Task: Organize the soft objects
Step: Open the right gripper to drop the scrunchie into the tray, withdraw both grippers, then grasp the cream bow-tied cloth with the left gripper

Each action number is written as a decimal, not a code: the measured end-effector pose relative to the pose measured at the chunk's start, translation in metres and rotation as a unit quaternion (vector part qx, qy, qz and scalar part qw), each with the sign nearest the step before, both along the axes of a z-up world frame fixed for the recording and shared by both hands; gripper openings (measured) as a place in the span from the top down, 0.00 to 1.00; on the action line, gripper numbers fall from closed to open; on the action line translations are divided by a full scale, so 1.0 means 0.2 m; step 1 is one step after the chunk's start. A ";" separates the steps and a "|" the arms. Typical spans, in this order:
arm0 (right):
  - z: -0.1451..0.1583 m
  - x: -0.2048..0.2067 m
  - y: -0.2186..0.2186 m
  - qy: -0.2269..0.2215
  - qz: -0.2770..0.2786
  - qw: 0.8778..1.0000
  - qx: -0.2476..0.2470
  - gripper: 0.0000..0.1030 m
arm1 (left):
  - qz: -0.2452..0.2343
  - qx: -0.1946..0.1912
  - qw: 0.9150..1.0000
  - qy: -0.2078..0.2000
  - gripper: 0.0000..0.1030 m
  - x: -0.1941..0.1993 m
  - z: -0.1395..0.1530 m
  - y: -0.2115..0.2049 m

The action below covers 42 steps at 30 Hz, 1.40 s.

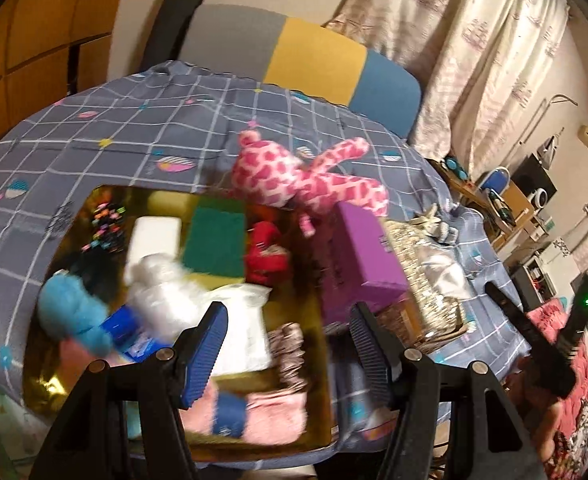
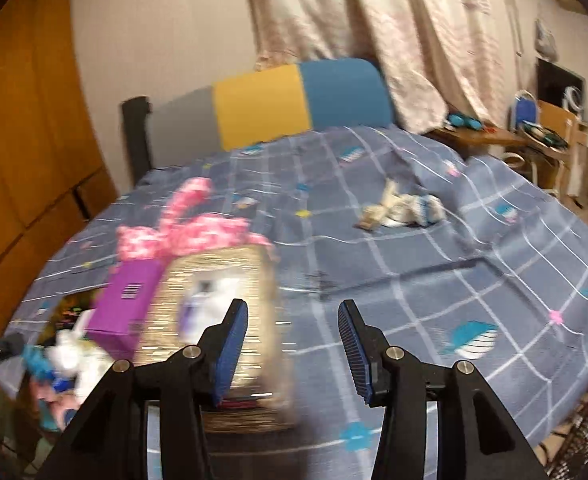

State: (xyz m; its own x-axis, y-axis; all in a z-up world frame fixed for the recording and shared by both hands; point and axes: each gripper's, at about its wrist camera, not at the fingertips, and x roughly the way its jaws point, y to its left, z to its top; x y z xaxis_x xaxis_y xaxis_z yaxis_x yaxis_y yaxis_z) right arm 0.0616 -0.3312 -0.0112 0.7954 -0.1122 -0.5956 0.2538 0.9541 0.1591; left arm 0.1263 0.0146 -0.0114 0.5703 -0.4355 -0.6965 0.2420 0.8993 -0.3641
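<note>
A gold tray [image 1: 314,292] on the bed holds several soft items: a blue fluffy piece [image 1: 74,312], a white fluffy one [image 1: 162,280], a green cloth [image 1: 214,240], a red item [image 1: 266,248] and pink towels [image 1: 270,412]. My left gripper [image 1: 288,320] hovers open above the tray's near side, nothing between its pads. A pink spotted plush toy [image 1: 306,176] [image 2: 186,232] lies behind the tray. In the right wrist view, my right gripper [image 2: 292,308] stands open and empty over the bedcover, beside a woven basket [image 2: 230,300]. A small bundle of pale socks [image 2: 402,204] lies farther back.
A purple box [image 1: 358,252] [image 2: 126,304] stands between tray and woven basket [image 1: 426,280]. The blue checked bedcover [image 2: 434,280] stretches to the right. A grey, yellow and blue headboard [image 2: 262,104], curtains and a cluttered desk [image 2: 534,136] lie beyond. Both views are blurred.
</note>
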 end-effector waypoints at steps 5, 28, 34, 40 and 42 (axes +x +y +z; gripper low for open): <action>-0.10 0.06 -0.24 0.048 -0.036 0.998 -0.022 0.53 | -0.029 -0.007 1.000 0.004 0.38 0.05 0.08 -0.17; -0.23 0.29 -0.82 0.099 -0.039 0.988 -0.114 0.49 | -0.201 0.050 0.978 -0.001 0.38 0.34 0.41 -1.29; -0.30 0.32 -1.02 0.123 -0.074 0.989 -0.022 0.47 | -0.210 0.074 0.973 0.053 0.37 0.54 0.27 -1.67; -0.27 0.31 -1.14 0.131 -0.090 0.986 0.042 0.46 | -0.214 0.126 0.965 0.083 0.37 0.78 0.03 -2.07; -0.27 0.30 -1.19 0.130 -0.097 0.984 0.080 0.45 | -0.199 0.141 0.966 0.081 0.37 0.87 -0.05 -2.18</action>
